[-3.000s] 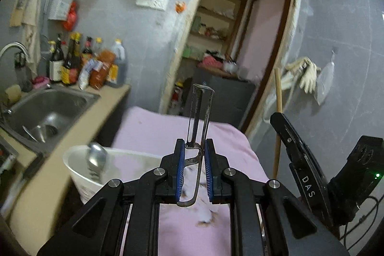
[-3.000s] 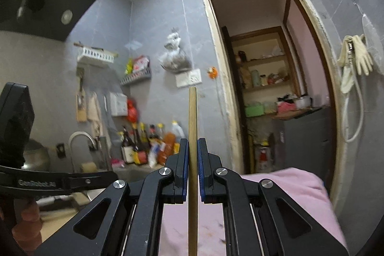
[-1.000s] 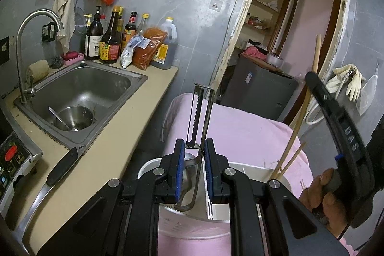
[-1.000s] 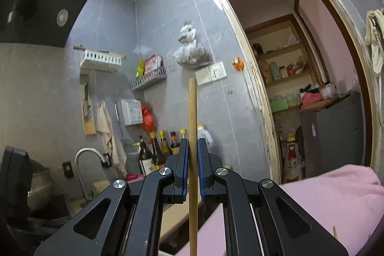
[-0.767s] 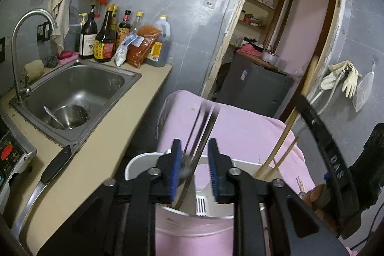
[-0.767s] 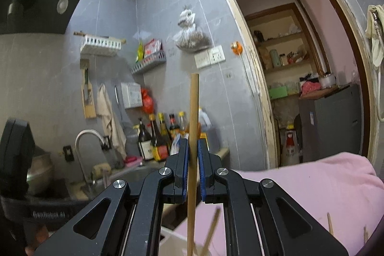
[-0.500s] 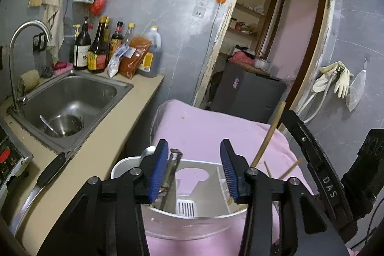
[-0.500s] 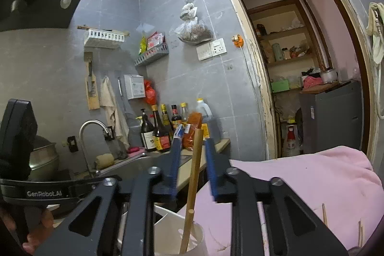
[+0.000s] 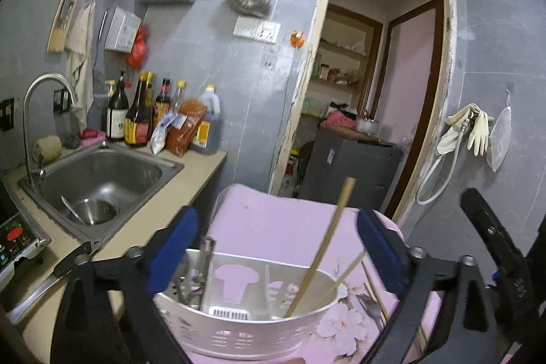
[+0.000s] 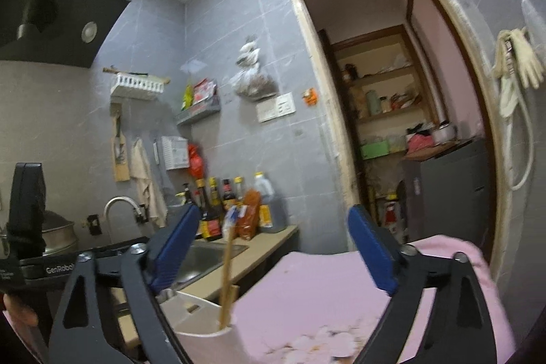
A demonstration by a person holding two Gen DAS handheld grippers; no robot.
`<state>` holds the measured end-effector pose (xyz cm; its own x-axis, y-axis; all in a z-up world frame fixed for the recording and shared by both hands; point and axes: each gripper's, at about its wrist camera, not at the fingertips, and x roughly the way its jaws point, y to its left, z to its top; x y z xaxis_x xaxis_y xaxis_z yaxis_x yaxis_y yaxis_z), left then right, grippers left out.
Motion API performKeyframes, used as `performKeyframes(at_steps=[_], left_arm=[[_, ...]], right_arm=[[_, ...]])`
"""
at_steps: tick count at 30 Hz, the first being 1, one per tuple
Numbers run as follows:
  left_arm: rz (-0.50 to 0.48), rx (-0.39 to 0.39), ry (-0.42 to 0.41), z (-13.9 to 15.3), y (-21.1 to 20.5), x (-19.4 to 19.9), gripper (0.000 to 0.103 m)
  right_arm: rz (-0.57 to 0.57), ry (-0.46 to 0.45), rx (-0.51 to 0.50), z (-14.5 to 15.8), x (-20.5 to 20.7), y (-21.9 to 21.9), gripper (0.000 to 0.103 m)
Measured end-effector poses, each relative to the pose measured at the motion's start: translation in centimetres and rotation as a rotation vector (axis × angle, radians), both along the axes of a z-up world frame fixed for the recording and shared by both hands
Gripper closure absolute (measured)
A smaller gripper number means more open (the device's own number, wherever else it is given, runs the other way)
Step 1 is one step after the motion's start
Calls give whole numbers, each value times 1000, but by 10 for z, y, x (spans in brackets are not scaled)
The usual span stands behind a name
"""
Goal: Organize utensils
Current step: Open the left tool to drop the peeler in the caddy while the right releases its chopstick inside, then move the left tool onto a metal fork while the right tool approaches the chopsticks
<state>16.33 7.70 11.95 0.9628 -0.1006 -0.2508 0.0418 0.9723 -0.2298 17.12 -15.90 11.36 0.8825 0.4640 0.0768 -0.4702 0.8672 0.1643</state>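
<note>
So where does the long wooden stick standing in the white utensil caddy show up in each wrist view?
Left wrist: the wooden stick leans up and right out of the white caddy, lower centre, between the open left gripper pads.
Right wrist: it stands lower left of centre, in the caddy's near corner, between the open right gripper pads.
Shared landmark: the sauce bottles beside the sink.

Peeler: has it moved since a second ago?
Yes. The peeler dropped from the left gripper, whose jaws have just been opening, into the white caddy.
</note>
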Motion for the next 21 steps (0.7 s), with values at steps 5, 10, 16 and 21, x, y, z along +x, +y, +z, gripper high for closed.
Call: performKeyframes(at_steps=[5,10,16,21], left_arm=[[-38,1,-27,-3,-29,-3,5],[-79,18,-21,-11,-60,1,5],[-166,97,40,-33,-107,6,5],[-261,194,152,-68,-146,13,5]], right_arm=[[-94,5,-29,-1,-12,-36,0],[-170,21,-71,-6,-19,-67,0],[-248,70,-109,-21,-19,-109,0],[-280,171,-125,-44,-12,-140,0]])
